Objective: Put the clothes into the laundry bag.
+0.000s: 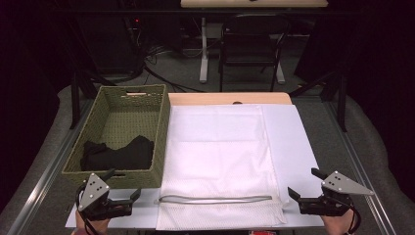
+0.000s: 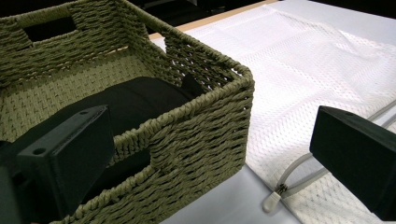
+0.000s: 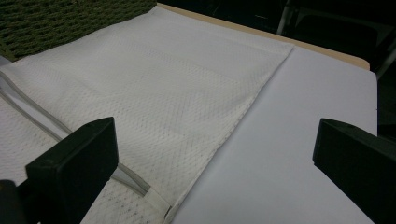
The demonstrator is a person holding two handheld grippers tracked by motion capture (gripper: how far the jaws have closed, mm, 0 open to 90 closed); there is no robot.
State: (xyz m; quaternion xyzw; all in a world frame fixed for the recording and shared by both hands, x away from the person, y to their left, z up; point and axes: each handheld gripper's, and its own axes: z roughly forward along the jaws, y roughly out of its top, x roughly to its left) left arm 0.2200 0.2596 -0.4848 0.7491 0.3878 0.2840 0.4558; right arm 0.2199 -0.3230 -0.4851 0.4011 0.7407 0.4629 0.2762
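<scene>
A white mesh laundry bag [image 1: 218,147] lies flat in the middle of the table, its grey zipper [image 1: 215,199] running along the near end. To its left stands a green woven basket [image 1: 117,91] with a black garment [image 1: 120,154] inside. My left gripper [image 1: 124,183] hovers open just before the basket's near right corner. In the left gripper view the basket wall [image 2: 201,135], the garment [image 2: 135,100] and the zipper pull [image 2: 275,196] show between the jaws. My right gripper [image 1: 303,182] is open beside the bag's near right corner [image 3: 154,79], above the white mat [image 3: 303,116].
The white mat [image 1: 293,147] covers a wooden table [image 1: 230,98]. Metal rails [image 1: 359,171] run along both sides. A dark chair [image 1: 249,49] and a table leg [image 1: 203,58] stand on the floor beyond the far edge.
</scene>
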